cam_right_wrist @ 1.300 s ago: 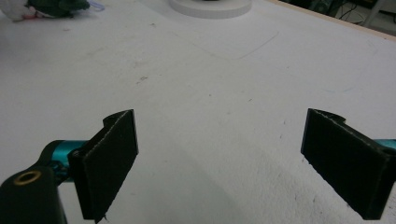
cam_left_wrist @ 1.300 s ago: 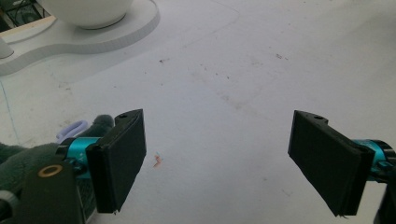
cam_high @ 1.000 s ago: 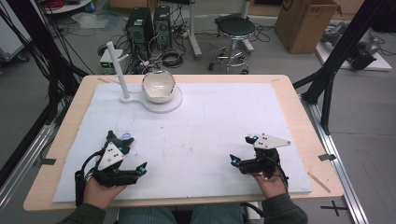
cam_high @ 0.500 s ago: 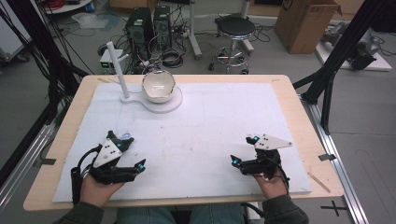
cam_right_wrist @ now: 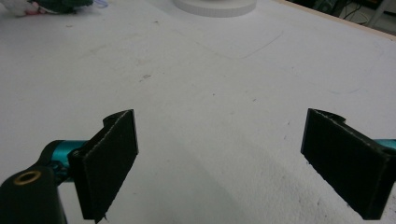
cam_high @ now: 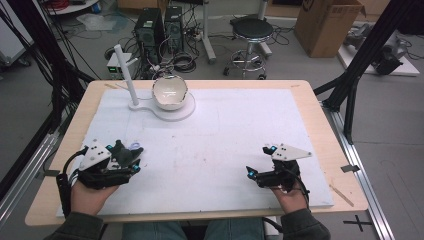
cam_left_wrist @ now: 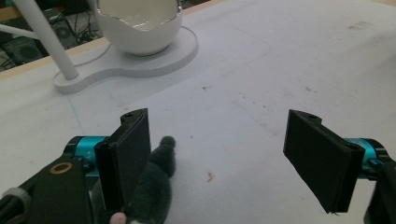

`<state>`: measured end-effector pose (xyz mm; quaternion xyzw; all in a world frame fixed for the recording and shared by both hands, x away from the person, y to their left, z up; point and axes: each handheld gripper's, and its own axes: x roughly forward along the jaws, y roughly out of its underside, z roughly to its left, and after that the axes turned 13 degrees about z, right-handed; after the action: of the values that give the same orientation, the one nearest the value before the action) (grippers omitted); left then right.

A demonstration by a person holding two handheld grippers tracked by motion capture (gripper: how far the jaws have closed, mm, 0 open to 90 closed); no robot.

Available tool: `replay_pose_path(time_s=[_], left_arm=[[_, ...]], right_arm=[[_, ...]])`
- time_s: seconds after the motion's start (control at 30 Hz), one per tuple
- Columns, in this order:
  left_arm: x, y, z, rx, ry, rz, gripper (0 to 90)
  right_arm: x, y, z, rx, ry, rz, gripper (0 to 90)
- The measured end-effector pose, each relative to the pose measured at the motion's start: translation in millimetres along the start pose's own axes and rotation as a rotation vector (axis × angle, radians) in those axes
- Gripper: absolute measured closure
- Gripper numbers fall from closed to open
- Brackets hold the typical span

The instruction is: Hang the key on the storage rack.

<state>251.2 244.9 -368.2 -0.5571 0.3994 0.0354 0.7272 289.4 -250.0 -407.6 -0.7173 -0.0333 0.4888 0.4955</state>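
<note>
Work looks barely begun: both the left gripper point(cam_high: 131, 159) and right gripper point(cam_high: 260, 161) sit released on the bench point(cam_high: 240, 130), a small grey plush toy point(cam_left_wrist: 152, 186) beside the left jaw, bowl point(cam_high: 170, 92) far off.

L tongs point(cam_high: 131, 159) & R tongs point(cam_high: 260, 162): jaws wide apart, hands low near table edge.

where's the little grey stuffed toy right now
The grey stuffed toy lies on the white mat by the left gripper at the table's near left, against its left-hand jaw in the left gripper view, far from the white bowl.
</note>
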Motion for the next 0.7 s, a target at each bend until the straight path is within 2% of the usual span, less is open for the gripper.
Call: replay_pose_path(time_s=[0.4,0.5,0.7], left_arm=[[-3.0,7.5,23.5,-0.067,-0.057,0.004,26.3],[-1.1,9.7,26.9,-0.073,-0.072,0.012,26.3],[5.3,13.7,32.2,-0.083,-0.073,0.031,27.0]], right_arm=[[-0.3,0.0,0.3,0.002,0.003,-0.001,10.2],[-0.1,0.1,0.5,0.000,0.002,0.002,10.3],[-0.2,-0.2,0.9,-0.003,0.005,0.000,10.3]])
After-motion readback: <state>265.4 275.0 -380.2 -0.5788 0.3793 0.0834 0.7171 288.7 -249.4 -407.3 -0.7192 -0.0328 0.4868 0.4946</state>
